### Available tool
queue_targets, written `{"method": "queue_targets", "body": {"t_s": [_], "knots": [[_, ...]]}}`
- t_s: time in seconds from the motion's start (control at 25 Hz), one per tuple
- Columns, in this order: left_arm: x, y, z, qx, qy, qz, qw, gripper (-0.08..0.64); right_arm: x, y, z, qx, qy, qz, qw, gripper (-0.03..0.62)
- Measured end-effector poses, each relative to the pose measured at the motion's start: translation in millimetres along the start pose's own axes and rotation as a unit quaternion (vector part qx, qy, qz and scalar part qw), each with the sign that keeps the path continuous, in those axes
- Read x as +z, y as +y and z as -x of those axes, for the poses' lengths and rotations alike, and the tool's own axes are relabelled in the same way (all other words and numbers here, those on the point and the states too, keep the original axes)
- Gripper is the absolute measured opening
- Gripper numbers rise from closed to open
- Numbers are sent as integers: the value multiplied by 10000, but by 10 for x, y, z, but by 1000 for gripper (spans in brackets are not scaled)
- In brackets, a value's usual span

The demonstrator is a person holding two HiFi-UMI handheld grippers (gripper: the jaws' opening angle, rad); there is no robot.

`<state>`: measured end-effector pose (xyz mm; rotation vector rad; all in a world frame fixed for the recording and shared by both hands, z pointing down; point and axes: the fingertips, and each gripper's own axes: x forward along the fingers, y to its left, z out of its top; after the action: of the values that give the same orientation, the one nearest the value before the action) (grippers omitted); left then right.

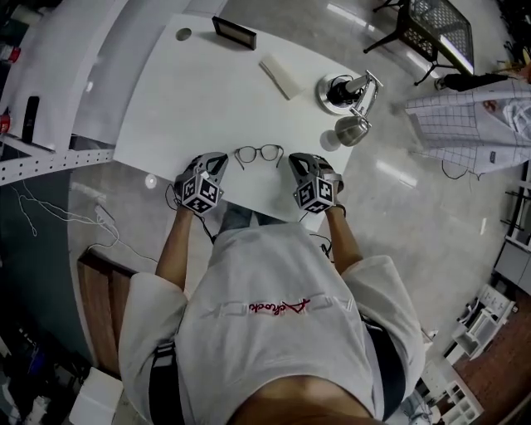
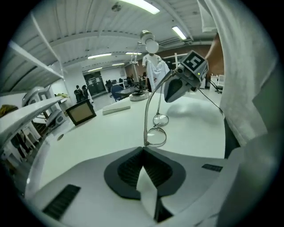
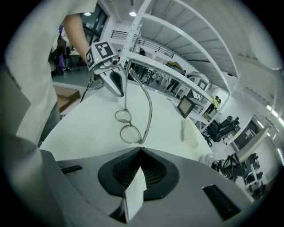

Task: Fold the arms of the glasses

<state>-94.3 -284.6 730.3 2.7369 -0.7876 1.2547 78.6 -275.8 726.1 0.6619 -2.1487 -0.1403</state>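
Observation:
Thin dark-rimmed round glasses (image 1: 258,154) rest near the front edge of the white table (image 1: 191,100), lenses down and arms sticking up. My left gripper (image 1: 222,160) is at their left end and my right gripper (image 1: 295,160) at their right end, both shut. In the left gripper view the glasses (image 2: 155,135) lie just past the closed tips of the left gripper (image 2: 143,149), with one arm rising from the hinge there. The right gripper view mirrors this: the glasses (image 3: 130,132) sit just beyond the right gripper (image 3: 141,149). Whether either tip touches the frame is unclear.
At the back right stand a metal desk lamp base (image 1: 347,91) and a metal cup (image 1: 352,130). A white block (image 1: 280,76) and a small black-framed screen (image 1: 234,32) lie further back. The table's front edge runs just under the grippers. A black chair (image 1: 436,25) stands off the table.

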Motion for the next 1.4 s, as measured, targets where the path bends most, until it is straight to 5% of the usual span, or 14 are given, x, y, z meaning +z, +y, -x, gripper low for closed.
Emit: {"method": "queue_targets", "body": {"t_s": [0.2, 0.32, 0.76, 1.0, 1.4], "knots": [[23, 42, -98, -111, 51, -283, 9995, 32, 12, -62, -180, 193, 147, 157, 9996, 0], [50, 45, -114, -268, 33, -265, 9993, 122, 52, -104, -199, 287, 122, 78, 9995, 145], [236, 26, -97, -421, -74, -740, 9963, 141, 232, -26, -197, 541, 20, 829, 9951, 121], [315, 11, -105, -499, -152, -873, 9948, 69, 267, -18, -213, 525, 15, 1133, 9922, 66], [389, -102, -179, -798, -42, -1316, 9881, 55, 283, -1, -201, 652, -58, 1065, 9922, 52]]}}
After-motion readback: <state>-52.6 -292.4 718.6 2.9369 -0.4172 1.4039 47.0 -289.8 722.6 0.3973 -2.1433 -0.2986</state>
